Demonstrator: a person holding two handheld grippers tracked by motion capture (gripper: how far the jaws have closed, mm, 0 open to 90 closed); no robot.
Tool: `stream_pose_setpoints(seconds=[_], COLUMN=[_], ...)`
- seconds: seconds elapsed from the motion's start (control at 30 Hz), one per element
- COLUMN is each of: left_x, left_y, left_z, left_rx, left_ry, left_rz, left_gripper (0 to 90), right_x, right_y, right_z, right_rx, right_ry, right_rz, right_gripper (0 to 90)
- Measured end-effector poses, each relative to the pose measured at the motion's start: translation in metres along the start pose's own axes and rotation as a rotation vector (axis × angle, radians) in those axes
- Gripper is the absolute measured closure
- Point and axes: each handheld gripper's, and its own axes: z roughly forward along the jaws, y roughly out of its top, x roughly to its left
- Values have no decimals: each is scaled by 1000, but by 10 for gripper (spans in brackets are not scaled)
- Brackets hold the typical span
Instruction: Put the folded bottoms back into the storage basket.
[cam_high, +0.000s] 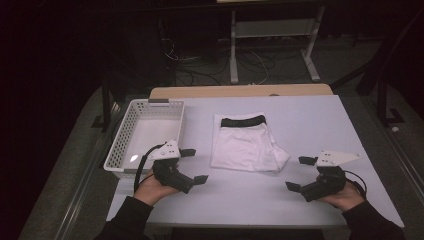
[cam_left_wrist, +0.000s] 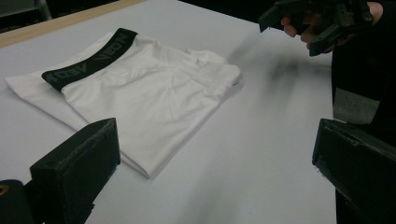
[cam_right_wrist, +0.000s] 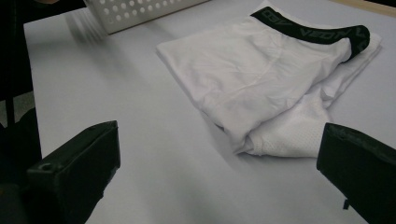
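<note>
White folded underwear (cam_high: 246, 142) with a black waistband lies flat in the middle of the table (cam_high: 310, 120). My left gripper (cam_high: 194, 165) is held to its left near the front, open, with nothing between its jaws. My right gripper (cam_high: 300, 173) hovers to the right of the garment, also open and empty. In the left gripper view the underwear (cam_left_wrist: 140, 88) lies ahead of the jaws and the right gripper (cam_left_wrist: 292, 23) shows at the top right. The right gripper view has the underwear (cam_right_wrist: 261, 70) ahead, with a mesh part (cam_right_wrist: 292, 133) folded out at its near corner.
A white perforated basket (cam_high: 120, 145) stands at the table's left side, empty, just behind my left hand; its wall (cam_right_wrist: 140, 11) shows at the top of the right gripper view. A wooden edge (cam_high: 240, 91) runs along the table's far side. Dark floor with cables lies beyond.
</note>
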Motion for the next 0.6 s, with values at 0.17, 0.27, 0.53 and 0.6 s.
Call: stream_pose_setpoints(seconds=[0.17,0.27,0.53,0.6], left_x=[3,2,0,0], left_y=[-1,-2,-3,-3], left_z=[-1,1,4,4], left_rx=[-17,-1,-6,-9], left_ry=[-16,-14,-25,-27], left_rz=[-18,-6,-4,-4], left_gripper=[3,3,3,3], right_x=[0,1,2,3], right_y=[0,1,2,2], right_z=[3,4,9,10], right_rx=[1,-1,0,0], right_ry=[11,15,18,18], right_rz=[-1,-3,-7,-10], right_gripper=[0,0,7,7])
